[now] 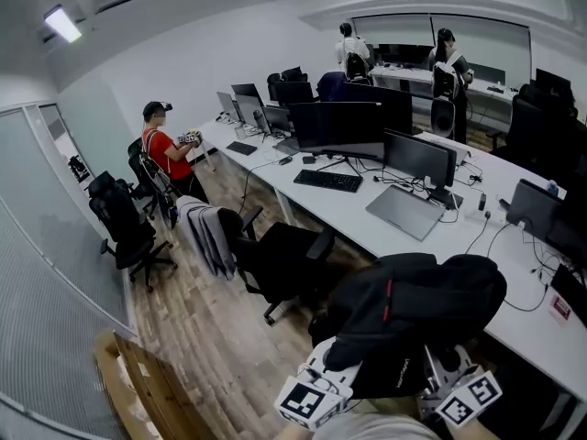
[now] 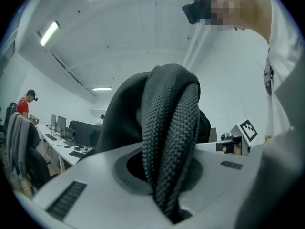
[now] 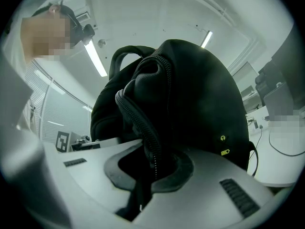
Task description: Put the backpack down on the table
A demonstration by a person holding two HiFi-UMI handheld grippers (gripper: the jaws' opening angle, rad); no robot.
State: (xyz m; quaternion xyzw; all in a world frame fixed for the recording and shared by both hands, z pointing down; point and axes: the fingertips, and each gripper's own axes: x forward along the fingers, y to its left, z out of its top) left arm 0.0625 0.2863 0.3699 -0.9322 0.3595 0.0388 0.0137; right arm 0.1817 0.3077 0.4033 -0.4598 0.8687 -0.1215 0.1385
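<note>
A black backpack (image 1: 413, 314) with a red stripe hangs in the air at the bottom of the head view, off the near edge of the long white table (image 1: 459, 246). My left gripper (image 1: 332, 374) holds it from the left, jaws shut on a woven black strap (image 2: 169, 142). My right gripper (image 1: 449, 374) holds it from the right, jaws shut on a zippered edge of the backpack (image 3: 143, 128). The bag's dark bulk (image 3: 200, 99) fills the right gripper view. Both grippers' fingertips are hidden under the fabric in the head view.
On the table lie a closed laptop (image 1: 404, 211), a keyboard (image 1: 328, 181), several monitors (image 1: 417, 159) and cables. Black office chairs (image 1: 275, 264) stand along the near side. A person in red (image 1: 165, 149) sits at the far left; two people stand at the back counter.
</note>
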